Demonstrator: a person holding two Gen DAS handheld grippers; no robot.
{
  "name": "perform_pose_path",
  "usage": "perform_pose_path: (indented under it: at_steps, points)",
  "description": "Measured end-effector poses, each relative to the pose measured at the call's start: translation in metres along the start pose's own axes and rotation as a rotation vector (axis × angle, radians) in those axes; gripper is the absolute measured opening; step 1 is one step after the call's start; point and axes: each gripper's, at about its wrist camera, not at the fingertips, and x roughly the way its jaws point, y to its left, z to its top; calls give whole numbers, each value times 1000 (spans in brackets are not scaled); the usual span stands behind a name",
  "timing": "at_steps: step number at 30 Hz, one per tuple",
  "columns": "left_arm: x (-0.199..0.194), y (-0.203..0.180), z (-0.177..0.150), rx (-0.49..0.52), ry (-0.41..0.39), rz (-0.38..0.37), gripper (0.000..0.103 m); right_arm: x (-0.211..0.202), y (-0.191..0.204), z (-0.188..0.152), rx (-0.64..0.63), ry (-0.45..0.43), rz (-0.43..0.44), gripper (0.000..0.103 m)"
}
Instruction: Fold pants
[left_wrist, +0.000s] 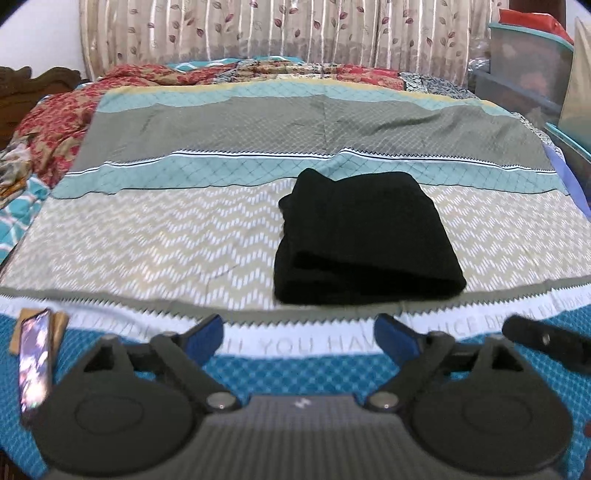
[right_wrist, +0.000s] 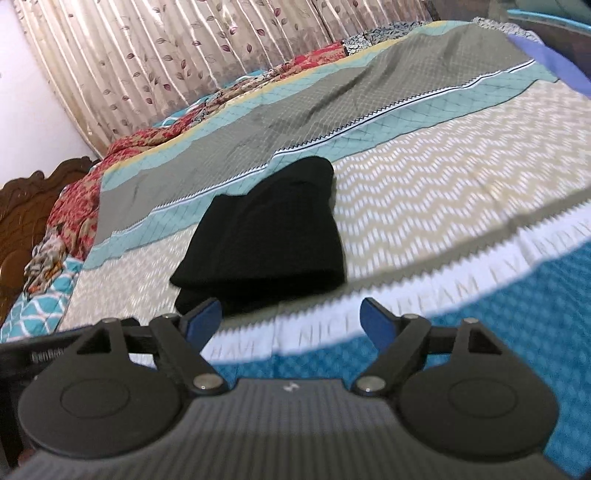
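Note:
The black pants (left_wrist: 364, 236) lie folded into a compact rectangle on the patterned bedsheet (left_wrist: 155, 236), with layered folds showing at the near edge. My left gripper (left_wrist: 299, 332) hangs open short of the pants, above the sheet's lettered border, and nothing is between its blue pads (left_wrist: 210, 328). In the right wrist view the folded pants (right_wrist: 266, 236) sit just beyond the left fingertip. My right gripper (right_wrist: 291, 317) is open too, held near the bed's front edge, and it touches nothing. Part of the right gripper's body (left_wrist: 546, 339) shows at the right of the left wrist view.
A phone (left_wrist: 35, 362) lies on the teal cover at the near left. A red floral quilt (left_wrist: 55, 125) is bunched at the far left, by a wooden headboard (right_wrist: 26, 206). Curtains (left_wrist: 277, 33) hang behind the bed. Plastic storage boxes (left_wrist: 532, 62) stand at the right.

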Motion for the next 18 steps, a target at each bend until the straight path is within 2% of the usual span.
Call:
perform_pose_path:
  at_steps: [4, 11, 18]
  points:
    - [-15, -5, -16, 15, -7, 13, 103, -20, 4, -21, -7, 8, 2, 86]
    - [-28, -9, -33, 30, 6, 36, 103, -32, 16, -59, -63, 74, 33, 86]
    - [-35, -12, -39, 39, -5, 34, 103, -29, 32, -66, -121, 102, 60, 88]
